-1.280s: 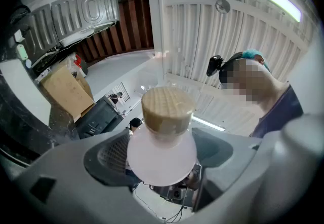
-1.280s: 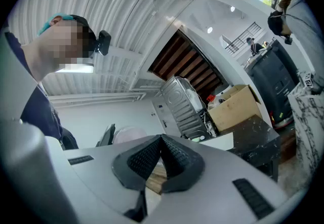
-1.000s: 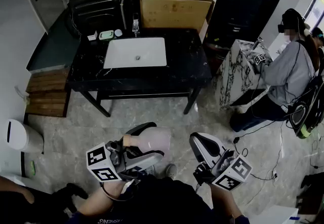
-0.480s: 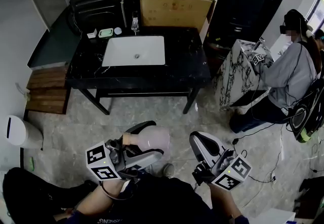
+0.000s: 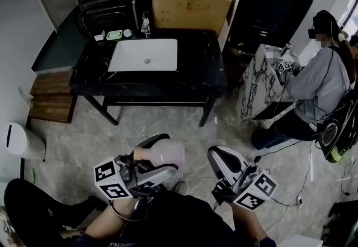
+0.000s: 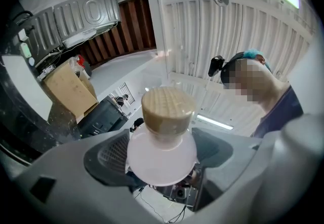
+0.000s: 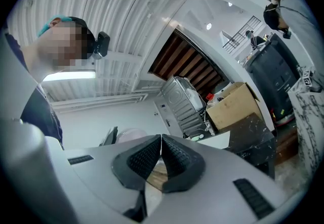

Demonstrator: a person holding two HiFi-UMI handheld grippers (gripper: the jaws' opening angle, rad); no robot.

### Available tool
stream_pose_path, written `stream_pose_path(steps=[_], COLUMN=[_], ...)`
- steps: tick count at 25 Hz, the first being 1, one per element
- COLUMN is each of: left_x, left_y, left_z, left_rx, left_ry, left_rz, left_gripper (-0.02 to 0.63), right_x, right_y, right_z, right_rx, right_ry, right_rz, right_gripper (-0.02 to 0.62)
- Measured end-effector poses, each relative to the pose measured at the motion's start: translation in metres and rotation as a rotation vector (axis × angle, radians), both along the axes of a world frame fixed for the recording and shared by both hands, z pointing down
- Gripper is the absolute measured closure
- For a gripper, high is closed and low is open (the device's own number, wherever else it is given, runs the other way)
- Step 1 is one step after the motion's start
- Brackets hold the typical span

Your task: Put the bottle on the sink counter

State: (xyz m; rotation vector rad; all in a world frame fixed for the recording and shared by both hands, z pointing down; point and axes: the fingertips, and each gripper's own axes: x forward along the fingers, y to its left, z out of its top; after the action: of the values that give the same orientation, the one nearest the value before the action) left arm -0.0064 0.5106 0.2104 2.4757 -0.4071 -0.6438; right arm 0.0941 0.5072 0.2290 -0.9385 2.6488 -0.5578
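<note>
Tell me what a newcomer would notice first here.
First, the pale bottle with its tan cap, clamped in the left tool at the bottom centre of the head view. Farther ahead stands the black sink counter with a white basin. The right tool is shut and empty beside the bottle.

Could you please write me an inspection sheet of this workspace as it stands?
Surface: black sink counter, white basin set in it.
Job's things: bottle with tan cap, off the counter, in the left claw.
Clutter: soap dish by the tap; cardboard box behind.
Grippers: left claw shut on bottle; right claw shut, empty.
Cables: loose cable on floor at right.
Surroundings: person at marble stand; white bin at left.
</note>
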Motion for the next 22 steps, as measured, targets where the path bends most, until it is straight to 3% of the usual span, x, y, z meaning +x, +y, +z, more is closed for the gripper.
stream_pose_path(steps=[11,22], left_x=[0.008,-0.001], left_y=[-0.019,-0.069], left_z=[0.008,0.021], left_rx=[0.000,-0.018], left_ry=[0.002,-0.003], left_rz=[-0.015,0.005], left_gripper=[0.219,0.219], right_x=[0.011,0.006], right_y=[-0.018,-0.066], right_z=[0.010,0.024], right_rx=[-0.007,-0.036], right_ry=[0.000,0.002], right_rz=[-0.008,0.023], right_gripper=[0.569,0.569])
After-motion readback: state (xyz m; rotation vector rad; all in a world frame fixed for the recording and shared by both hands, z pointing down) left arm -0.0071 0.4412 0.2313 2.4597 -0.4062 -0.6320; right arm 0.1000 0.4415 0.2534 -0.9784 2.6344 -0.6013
